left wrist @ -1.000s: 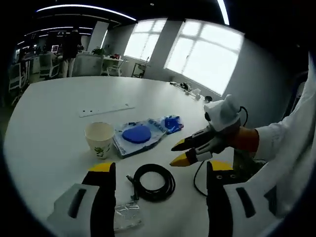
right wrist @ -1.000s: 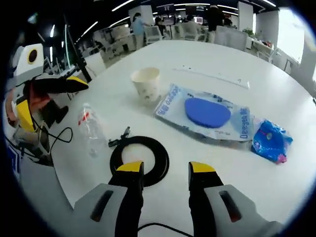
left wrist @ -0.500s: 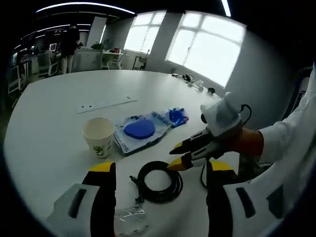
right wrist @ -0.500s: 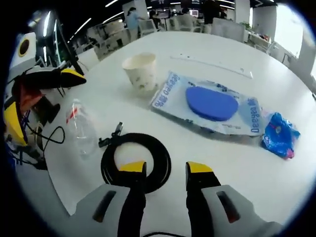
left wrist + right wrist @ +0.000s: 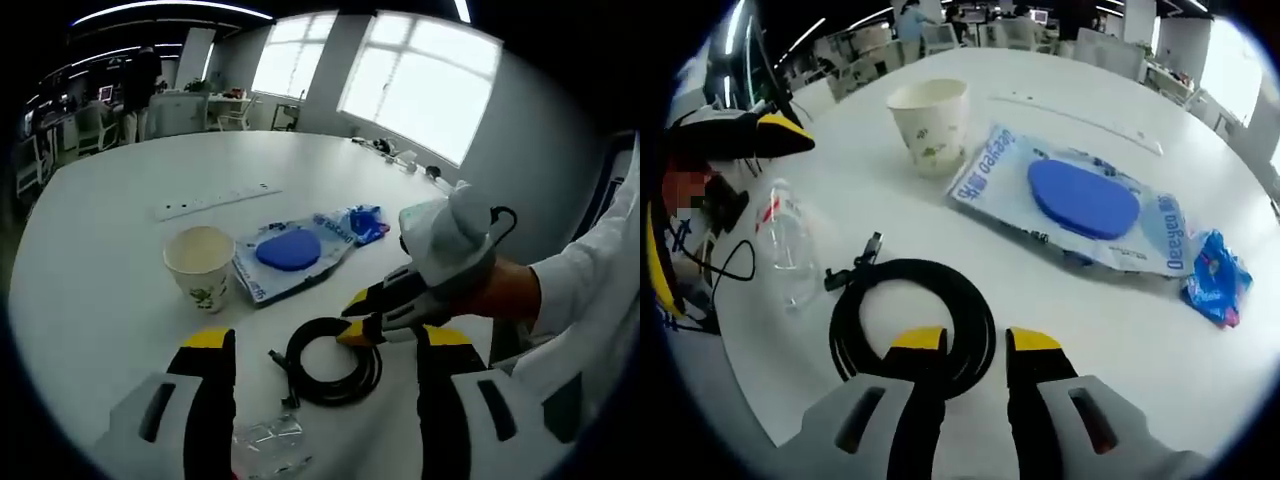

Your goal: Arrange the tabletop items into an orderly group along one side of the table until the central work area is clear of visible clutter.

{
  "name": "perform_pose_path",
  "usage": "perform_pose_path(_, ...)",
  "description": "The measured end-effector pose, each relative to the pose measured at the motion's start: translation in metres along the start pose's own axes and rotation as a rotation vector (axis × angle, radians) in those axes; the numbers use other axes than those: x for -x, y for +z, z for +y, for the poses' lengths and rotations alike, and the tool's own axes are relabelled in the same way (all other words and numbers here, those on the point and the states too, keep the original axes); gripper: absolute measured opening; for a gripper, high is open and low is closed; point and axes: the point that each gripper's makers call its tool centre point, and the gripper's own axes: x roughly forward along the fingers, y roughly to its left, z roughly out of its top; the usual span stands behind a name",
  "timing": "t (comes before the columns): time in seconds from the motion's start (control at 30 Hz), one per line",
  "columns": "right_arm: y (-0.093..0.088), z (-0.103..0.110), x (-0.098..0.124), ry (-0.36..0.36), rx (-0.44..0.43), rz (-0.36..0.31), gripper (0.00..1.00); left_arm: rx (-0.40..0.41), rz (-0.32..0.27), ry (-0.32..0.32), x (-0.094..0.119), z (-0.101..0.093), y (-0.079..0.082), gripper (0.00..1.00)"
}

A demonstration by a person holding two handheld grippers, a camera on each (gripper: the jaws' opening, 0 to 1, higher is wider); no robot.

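A black cable coil (image 5: 845, 320) lies on the white table (image 5: 840, 190) just ahead of my right gripper (image 5: 975, 340). Its jaws stand narrowly open astride the coil's near rim. In the left gripper view the right gripper (image 5: 352, 318) hangs over the coil's (image 5: 292, 362) right edge, held by a hand in a white sleeve. My left gripper (image 5: 325, 338) is wide open with nothing between its jaws. Beyond the coil are a paper cup (image 5: 930, 120), a blue pad in a clear package (image 5: 1080, 200) and a small blue packet (image 5: 1215, 280).
A crushed clear plastic bottle (image 5: 785, 245) lies left of the coil, near the table's edge and my left gripper (image 5: 725, 205). A long white strip (image 5: 215, 200) lies farther back on the table. Office desks, chairs and people stand beyond the table.
My right gripper has come down and forward onto the coil's rim, and its jaws have narrowed. The left gripper stays wide open; its view shifted only slightly.
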Motion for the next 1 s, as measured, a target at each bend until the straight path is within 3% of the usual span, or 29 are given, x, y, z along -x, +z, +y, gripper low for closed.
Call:
perform_pose_path(0.33, 0.000, 0.003, -0.001, -0.041, 0.060, 0.004, 0.13, -0.011, 0.029, 0.014, -0.004, 0.001, -0.005, 0.74)
perform_pose_path(0.53, 0.001, 0.002, -0.002, -0.058, 0.050, -0.003, 0.11, -0.024, 0.056, 0.041, -0.007, 0.003, -0.010, 0.72)
perform_pose_path(0.87, 0.002, 0.001, -0.002, -0.062, 0.033, -0.013, 0.09, -0.051, 0.169, 0.109, -0.023, 0.010, -0.020, 0.64)
perform_pose_path(0.93, 0.002, 0.001, -0.002, -0.063, 0.030, -0.018, 0.10, -0.028, 0.256, 0.145, -0.026, 0.016, -0.032, 0.61)
perform_pose_path(1.0, 0.001, 0.001, -0.002, -0.062, 0.026, -0.021, 0.10, -0.034, 0.243, 0.141, -0.034, 0.015, -0.029, 0.63)
